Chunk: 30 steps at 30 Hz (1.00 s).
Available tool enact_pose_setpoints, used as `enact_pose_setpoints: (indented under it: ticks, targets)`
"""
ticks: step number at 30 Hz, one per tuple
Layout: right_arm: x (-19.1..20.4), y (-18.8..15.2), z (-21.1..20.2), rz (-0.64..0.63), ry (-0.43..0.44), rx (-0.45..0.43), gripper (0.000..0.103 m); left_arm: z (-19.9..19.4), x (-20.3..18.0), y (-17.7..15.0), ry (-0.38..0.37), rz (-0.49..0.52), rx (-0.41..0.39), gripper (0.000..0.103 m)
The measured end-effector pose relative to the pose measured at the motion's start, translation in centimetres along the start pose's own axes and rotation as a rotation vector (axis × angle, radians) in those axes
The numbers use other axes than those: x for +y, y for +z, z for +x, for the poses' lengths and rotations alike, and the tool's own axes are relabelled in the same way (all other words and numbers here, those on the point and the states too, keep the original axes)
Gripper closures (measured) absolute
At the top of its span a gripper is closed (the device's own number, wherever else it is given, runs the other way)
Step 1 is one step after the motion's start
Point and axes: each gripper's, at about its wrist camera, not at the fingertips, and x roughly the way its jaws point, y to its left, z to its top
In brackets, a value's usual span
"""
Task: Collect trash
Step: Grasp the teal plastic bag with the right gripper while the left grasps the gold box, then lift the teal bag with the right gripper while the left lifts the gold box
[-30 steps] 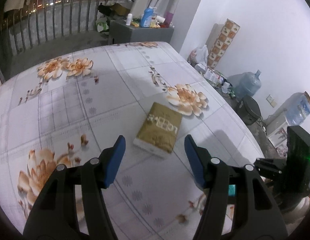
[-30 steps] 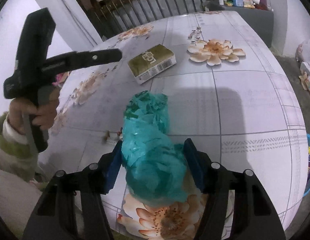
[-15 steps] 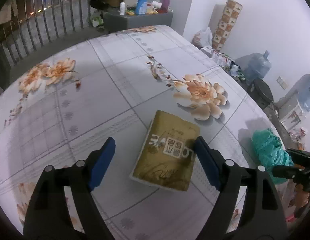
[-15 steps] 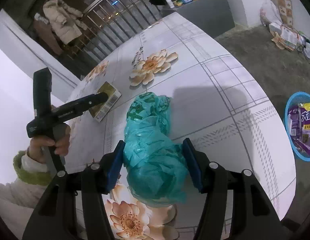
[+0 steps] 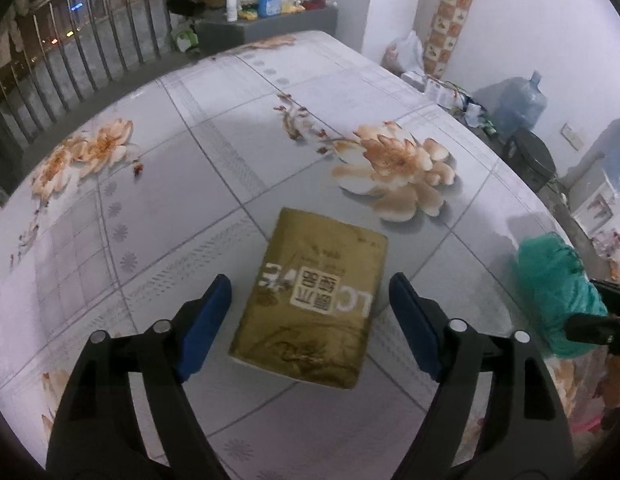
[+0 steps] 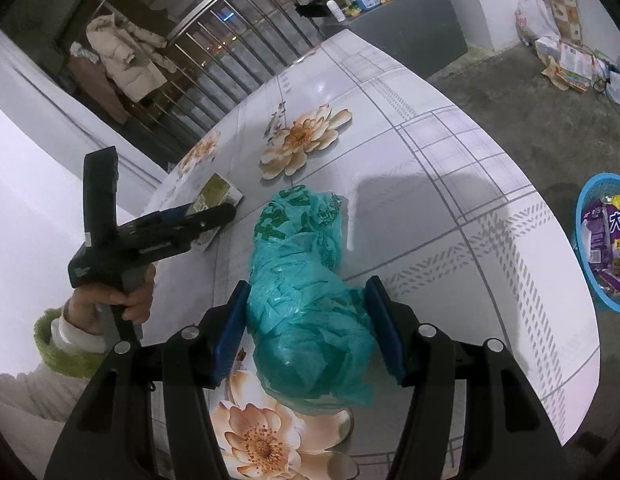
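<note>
Now the left gripper (image 5: 310, 320) has closed in on the gold packet (image 5: 316, 300): a second ago the packet lay ahead of its blue fingertips, and in the left wrist view it now sits between them, one pad at about 8 o'clock of it and the other at about 4 o'clock. The fingers are spread wide and I see a gap on each side, so nothing is gripped yet. Whether the tips have reached the tabletop I cannot tell.

Nearest in the right wrist view, the right gripper (image 6: 307, 328) is clamped on the teal plastic bag (image 6: 305, 308), both pads pressed into its crumpled sides. That hold matches the earlier frames, while the view has swung toward the floor. The bag's lower end rests on the flowered table (image 6: 450, 184), and its loose top points away toward 12 o'clock.

Farther off at 10 o'clock in that view, the left hand (image 6: 109, 300) aims its tool at the packet (image 6: 215, 196), which lies flat near the table's far left edge. At 3 o'clock, down on the floor, a blue basket (image 6: 582, 216) holds purple packets.

My reading: the approach is done and the packet is lined up, so squeezing is the next step, then moving it to the bag. Its slick wrapper may slip if pinched only at the corner.
</note>
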Motion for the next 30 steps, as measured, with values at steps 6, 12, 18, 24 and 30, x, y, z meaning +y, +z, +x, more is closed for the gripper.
enact_pose_setpoints:
  ticks: [6, 12, 18, 24, 30]
  targets:
    - [-0.1, 0.0, 0.0, 0.007, 0.011, -0.005, 0.046, -0.5, 0.3, -0.3, 0.014, -0.017, -0.01, 0.048]
    - [-0.4, 0.0, 0.0, 0.017, 0.022, -0.009, 0.046, -2.2, 0.7, -2.7, 0.012, -0.09, -0.005, 0.048]
    - [-0.4, 0.0, 0.0, 0.021, 0.025, -0.008, 0.046, -4.8, 0.9, -6.3, 0.025, -0.138, 0.012, 0.048]
    - [-0.4, 0.1, 0.2, 0.028, 0.021, -0.007, 0.046, -6.2, 0.4, -8.4, 0.024, -0.163, 0.032, 0.047]
    - [0.2, 0.1, 0.0, 0.007, -0.004, 0.003, 0.044, -7.1, 0.4, -9.0, -0.079, -0.244, 0.063, 0.038]
